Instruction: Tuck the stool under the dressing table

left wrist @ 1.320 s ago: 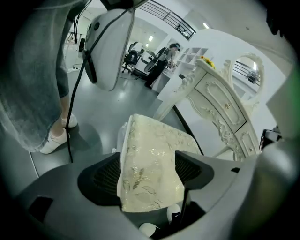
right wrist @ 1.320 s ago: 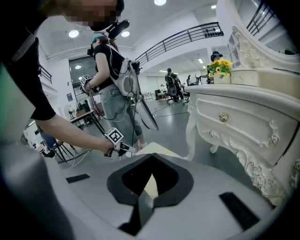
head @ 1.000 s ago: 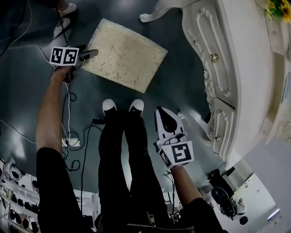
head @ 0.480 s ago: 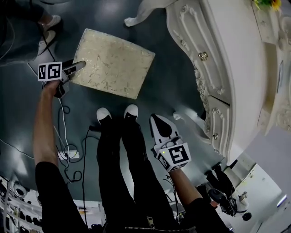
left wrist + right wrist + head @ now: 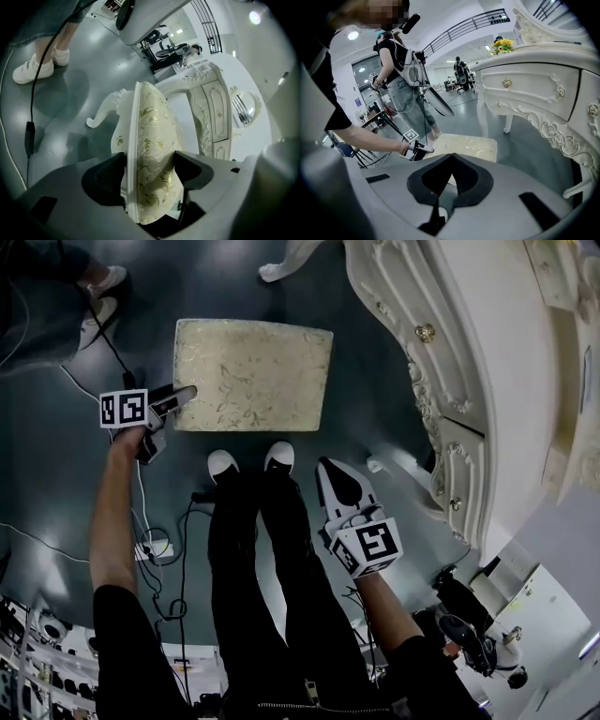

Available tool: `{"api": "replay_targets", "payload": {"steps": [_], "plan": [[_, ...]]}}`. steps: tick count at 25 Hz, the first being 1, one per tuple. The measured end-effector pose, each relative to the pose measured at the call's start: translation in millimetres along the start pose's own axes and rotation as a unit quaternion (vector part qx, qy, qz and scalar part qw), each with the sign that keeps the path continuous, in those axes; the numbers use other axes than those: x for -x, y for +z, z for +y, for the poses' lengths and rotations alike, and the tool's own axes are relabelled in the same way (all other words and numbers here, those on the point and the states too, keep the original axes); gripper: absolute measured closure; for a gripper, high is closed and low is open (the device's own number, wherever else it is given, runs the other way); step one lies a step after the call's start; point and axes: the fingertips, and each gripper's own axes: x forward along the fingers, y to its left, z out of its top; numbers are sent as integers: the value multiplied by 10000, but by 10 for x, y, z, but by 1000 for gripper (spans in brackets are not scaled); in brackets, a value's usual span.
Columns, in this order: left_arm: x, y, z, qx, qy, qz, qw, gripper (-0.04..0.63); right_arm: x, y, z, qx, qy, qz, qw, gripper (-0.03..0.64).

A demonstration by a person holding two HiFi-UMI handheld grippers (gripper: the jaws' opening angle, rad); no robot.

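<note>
The stool (image 5: 251,373) has a cream seat with a gold pattern and white carved legs; it stands on the dark floor in front of my feet. My left gripper (image 5: 184,397) is shut on the seat's near left corner, and the seat edge (image 5: 149,171) fills the gap between its pads in the left gripper view. The white carved dressing table (image 5: 473,381) runs along the right. My right gripper (image 5: 335,482) hangs shut and empty by my right leg, apart from the stool (image 5: 464,144) and the dressing table (image 5: 534,89).
Black cables (image 5: 155,540) trail over the floor at my left. Another person's white shoes (image 5: 103,292) stand beyond the stool. A dressing table leg (image 5: 286,263) stands past the stool's far right corner. In the right gripper view, a person (image 5: 401,70) with a boom microphone stands behind.
The stool has turned so its seat lies square to me and sits nearer my feet. My left gripper stayed clamped on its corner and swung with it. The right gripper barely moved.
</note>
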Motion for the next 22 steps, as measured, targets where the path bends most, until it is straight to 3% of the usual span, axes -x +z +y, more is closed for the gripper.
{"api": "replay_targets", "payload": {"steps": [10, 22], "plan": [[-111, -253, -231, 312, -289, -329, 9986, 272, -64, 101, 136, -95, -86, -33, 9999, 614], [-783, -603, -585, 620, -552, -135, 9965, 284, 26, -139, -142, -315, -193, -120, 9992, 614]]}}
